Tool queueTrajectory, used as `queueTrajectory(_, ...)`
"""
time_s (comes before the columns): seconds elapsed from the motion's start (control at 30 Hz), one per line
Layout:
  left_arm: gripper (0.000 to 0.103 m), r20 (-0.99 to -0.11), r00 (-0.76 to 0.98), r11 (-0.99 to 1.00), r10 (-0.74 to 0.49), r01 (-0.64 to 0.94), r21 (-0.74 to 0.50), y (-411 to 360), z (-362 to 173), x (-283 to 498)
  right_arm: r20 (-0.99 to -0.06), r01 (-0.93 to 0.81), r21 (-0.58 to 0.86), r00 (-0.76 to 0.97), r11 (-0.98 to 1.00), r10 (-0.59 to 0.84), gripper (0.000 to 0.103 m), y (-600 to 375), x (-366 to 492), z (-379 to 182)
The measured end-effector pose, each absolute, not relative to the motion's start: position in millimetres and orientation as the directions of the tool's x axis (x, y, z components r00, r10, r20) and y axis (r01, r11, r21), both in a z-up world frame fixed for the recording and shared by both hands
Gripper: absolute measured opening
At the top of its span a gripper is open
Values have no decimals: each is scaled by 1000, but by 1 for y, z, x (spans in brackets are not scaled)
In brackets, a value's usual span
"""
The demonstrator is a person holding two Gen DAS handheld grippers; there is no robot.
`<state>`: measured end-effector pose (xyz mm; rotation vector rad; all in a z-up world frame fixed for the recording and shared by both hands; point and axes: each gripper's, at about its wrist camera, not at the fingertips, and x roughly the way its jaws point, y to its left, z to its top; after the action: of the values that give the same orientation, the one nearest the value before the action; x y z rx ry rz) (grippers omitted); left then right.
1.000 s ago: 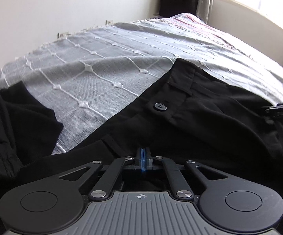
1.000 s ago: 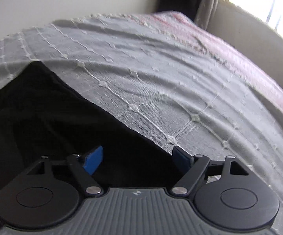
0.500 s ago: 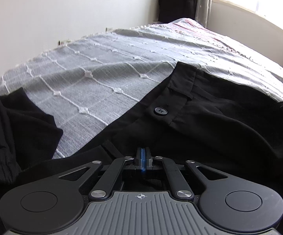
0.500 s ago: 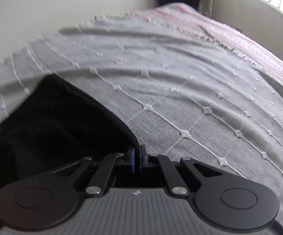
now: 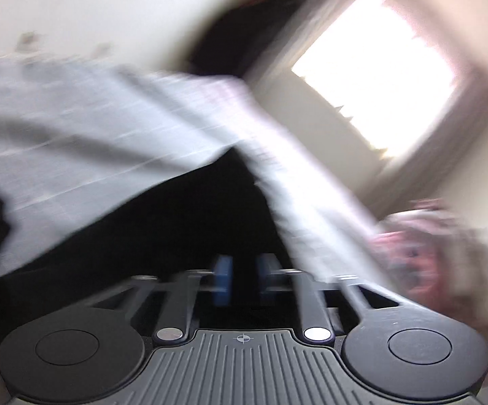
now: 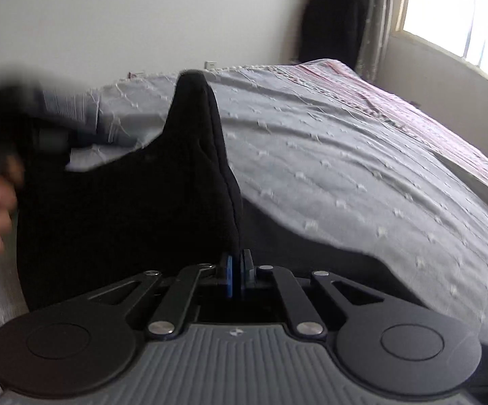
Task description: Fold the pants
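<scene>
With both tools raising the black pants point(image 6: 125, 222) off the bed point(image 6: 345, 175), the right tool point(image 6: 236, 275) pinches a hem to let the cloth hang; the left tool point(image 5: 242, 278), blurred, seems slightly parted, perhaps gripping fabric.

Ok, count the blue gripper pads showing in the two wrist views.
4. Two on the left gripper, slightly apart in a blurred frame; two on the right gripper, closed on the black pants. None seems hidden.
</scene>
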<state>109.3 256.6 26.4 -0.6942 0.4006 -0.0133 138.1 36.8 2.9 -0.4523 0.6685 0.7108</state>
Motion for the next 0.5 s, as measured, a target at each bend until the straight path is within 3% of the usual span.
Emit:
queueTrajectory(0.03, 80, -347, 924, 782, -160, -96, -616, 250, 28, 109, -694, -712, -121, 559, 691, 455, 31, 34, 132, -4)
queueTrajectory(0.07, 85, -363, 920, 800, -151, -101, -591, 244, 28, 112, -695, -706, -87, 548, 703, 465, 31, 33, 127, -10)
queueTrajectory(0.13, 82, -411, 906, 831, -98, -153, -535, 235, 24, 119, -698, -698, -57, 539, 714, 471, 31, 30, 116, -18)
queueTrajectory(0.3, 81, -443, 889, 835, -113, -156, -527, 222, 17, 130, -728, -705, 14, 479, 709, 490, 32, 15, 110, -27)
queueTrajectory(0.37, 48, -541, 841, 874, -12, -254, -415, 218, 9, 138, -721, -726, 46, 451, 686, 526, 45, 1, 110, -20)
queueTrajectory(0.4, 16, -583, 812, 879, 21, -293, -377, 219, 3, 142, -717, -720, 66, 447, 691, 535, 52, -12, 113, -14)
queueTrajectory(0.43, 4, -618, 786, 869, 32, -327, -371, 223, -3, 144, -714, -703, 90, 449, 706, 538, 65, -30, 120, -7)
queueTrajectory(0.47, 4, -633, 774, 842, 16, -352, -409, 231, -9, 145, -707, -671, 115, 462, 732, 535, 77, -52, 130, 0)
queueTrajectory(0.5, 3, -632, 775, 811, -11, -363, -459, 241, -13, 143, -698, -625, 140, 488, 768, 524, 79, -78, 143, 7)
